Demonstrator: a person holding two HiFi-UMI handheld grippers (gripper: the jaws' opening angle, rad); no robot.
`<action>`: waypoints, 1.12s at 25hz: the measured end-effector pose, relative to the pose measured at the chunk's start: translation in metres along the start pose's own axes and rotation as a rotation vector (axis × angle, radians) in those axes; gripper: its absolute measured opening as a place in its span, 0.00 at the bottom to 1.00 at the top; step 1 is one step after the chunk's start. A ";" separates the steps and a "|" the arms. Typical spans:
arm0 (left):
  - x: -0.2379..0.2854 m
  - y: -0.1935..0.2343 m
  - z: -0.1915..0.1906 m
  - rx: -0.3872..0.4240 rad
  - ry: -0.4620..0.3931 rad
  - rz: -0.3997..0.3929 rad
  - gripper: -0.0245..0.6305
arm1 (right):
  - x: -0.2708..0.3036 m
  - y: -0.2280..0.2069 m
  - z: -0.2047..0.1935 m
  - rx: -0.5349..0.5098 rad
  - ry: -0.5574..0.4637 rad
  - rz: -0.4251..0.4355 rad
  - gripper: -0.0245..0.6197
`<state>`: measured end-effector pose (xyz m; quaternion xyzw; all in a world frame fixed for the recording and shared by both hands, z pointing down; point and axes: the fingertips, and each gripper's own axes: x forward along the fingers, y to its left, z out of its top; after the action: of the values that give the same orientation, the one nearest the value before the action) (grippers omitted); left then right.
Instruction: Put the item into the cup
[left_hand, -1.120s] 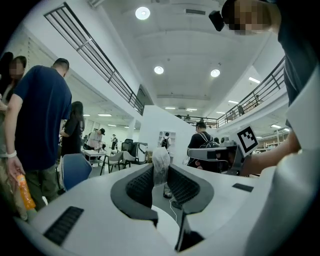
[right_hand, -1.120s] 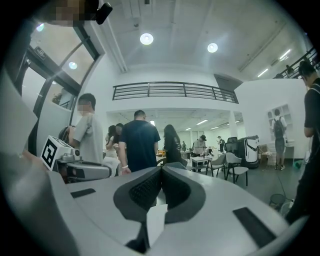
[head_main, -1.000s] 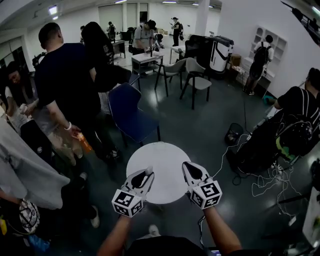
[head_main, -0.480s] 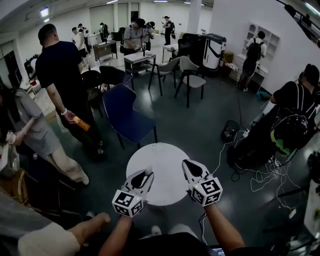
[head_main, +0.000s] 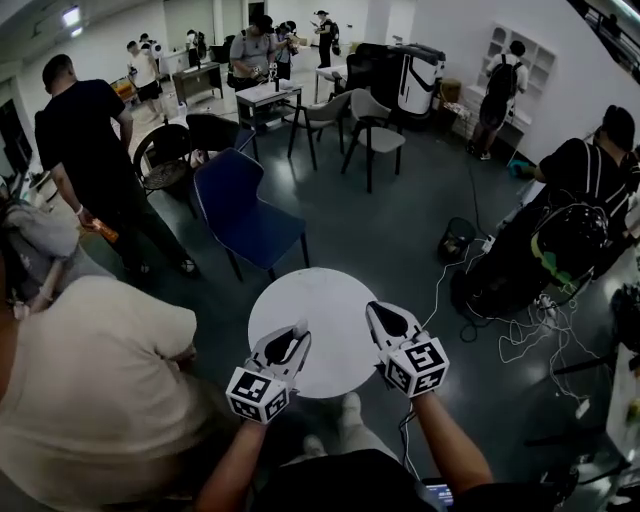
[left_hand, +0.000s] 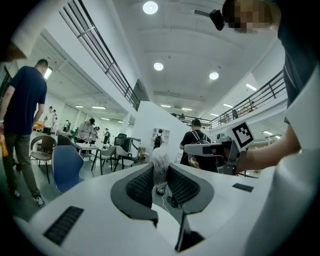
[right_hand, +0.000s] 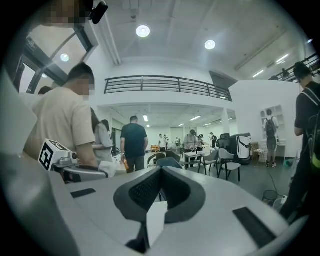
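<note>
A small, pale, translucent crumpled item (left_hand: 160, 162) stands upright between the ribbed pads of my left gripper (left_hand: 160, 175), which is shut on it. In the head view that left gripper (head_main: 297, 332) hovers over the near left part of the round white table (head_main: 320, 300), the item (head_main: 299, 326) a white speck at its tip. My right gripper (head_main: 376, 314) hangs over the table's near right edge. Its jaws meet in the right gripper view, where the right gripper (right_hand: 159, 187) holds nothing. No cup shows in any view.
A person in a beige shirt (head_main: 90, 390) stands close at the left. A blue chair (head_main: 240, 215) is just behind the table. On the floor to the right lie cables (head_main: 530, 345) and a black bin (head_main: 455, 240), beside a person with a backpack (head_main: 570, 235).
Both grippers have stayed over the table. The person in the beige shirt has come in at the lower left, and the person in dark clothes has walked away to the left.
</note>
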<state>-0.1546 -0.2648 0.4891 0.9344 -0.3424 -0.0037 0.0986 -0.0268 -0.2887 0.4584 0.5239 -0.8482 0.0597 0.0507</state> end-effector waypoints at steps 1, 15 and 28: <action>0.004 0.004 -0.002 0.000 0.005 0.000 0.18 | 0.005 -0.003 -0.001 0.001 0.002 0.000 0.06; 0.071 0.039 -0.029 0.006 0.069 0.060 0.18 | 0.052 -0.074 -0.028 0.028 0.033 0.025 0.06; 0.167 0.103 -0.058 0.022 0.171 0.145 0.18 | 0.108 -0.150 -0.059 0.043 0.113 0.090 0.06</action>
<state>-0.0878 -0.4382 0.5751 0.9050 -0.3996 0.0869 0.1174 0.0605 -0.4414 0.5395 0.4818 -0.8653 0.1095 0.0845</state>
